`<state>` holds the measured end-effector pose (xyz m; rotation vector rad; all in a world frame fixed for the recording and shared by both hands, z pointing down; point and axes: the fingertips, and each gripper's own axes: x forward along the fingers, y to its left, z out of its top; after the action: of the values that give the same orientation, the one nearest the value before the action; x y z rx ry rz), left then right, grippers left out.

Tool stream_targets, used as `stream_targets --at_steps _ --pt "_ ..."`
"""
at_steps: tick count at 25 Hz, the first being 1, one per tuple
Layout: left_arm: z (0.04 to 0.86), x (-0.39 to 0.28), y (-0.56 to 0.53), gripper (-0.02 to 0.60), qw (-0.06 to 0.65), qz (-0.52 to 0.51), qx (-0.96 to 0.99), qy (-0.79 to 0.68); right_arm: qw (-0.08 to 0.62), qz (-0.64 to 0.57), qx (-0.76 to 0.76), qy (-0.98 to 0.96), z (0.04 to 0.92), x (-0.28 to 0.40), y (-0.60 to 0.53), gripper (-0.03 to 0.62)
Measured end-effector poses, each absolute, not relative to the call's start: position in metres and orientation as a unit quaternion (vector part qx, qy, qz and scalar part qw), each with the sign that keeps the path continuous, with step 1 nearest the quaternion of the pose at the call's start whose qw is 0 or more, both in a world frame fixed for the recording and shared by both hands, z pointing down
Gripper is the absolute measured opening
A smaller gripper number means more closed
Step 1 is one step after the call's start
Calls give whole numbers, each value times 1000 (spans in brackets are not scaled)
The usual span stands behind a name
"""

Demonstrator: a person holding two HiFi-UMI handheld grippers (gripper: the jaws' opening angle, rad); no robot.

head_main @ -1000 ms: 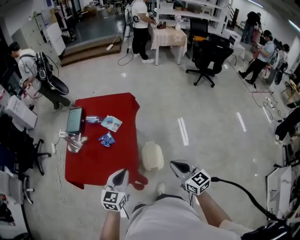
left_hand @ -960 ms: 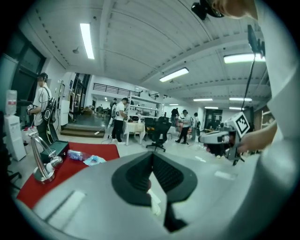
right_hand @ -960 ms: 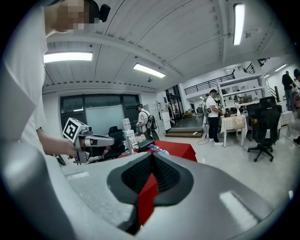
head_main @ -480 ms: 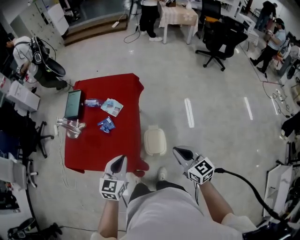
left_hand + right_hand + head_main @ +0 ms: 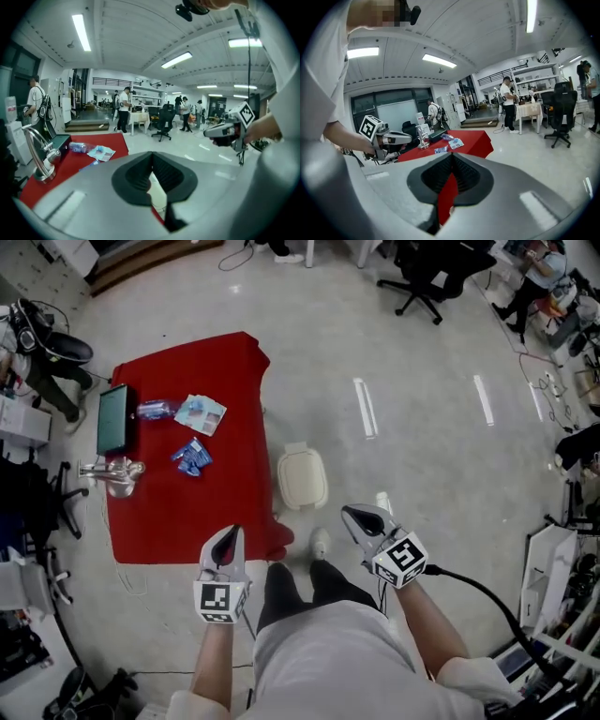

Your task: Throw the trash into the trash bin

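Two grippers are held out before the person's body, one in each hand, both pointing forward and a little downward. The forearms are bent, with the marker cubes turned upward. The left gripper [image 5: 228,538] is at about 7 o'clock from the white trash bin [image 5: 302,479] and shows against the near edge of the red table [image 5: 159,526]. Its jaws are pressed together and nothing is between them. The right gripper [image 5: 357,518] is at about 4 o'clock from the bin, over the floor. Its jaws also meet and hold nothing.

The bin stands on the floor just beside the right edge of the table. The trash lies on the table at about 10 o'clock from the bin: blue wrappers [image 5: 191,456], a printed packet [image 5: 200,413] and a plastic bottle [image 5: 155,410] next to a dark tablet [image 5: 112,418].
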<state>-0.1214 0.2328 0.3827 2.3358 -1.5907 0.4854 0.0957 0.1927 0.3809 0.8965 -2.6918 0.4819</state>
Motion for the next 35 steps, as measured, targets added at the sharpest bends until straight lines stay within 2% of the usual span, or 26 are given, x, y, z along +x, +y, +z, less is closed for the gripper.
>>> stream_targets --at_steps 8,22,25,29,35 --pt "446 -116 223 5 153 184 797 -554 153 197 314 -916 449 91 184 2" --pt "559 -41 251 5 168 235 800 -526 185 268 300 -897 586 74 201 2" --pt "582 -25 265 5 151 247 803 -520 191 277 298 -894 612 72 204 2" --pt "601 3 283 5 84 277 817 -499 199 289 296 -888 648 70 206 1" --pt "651 20 297 5 148 260 810 -505 211 305 289 -883 696 71 214 2"
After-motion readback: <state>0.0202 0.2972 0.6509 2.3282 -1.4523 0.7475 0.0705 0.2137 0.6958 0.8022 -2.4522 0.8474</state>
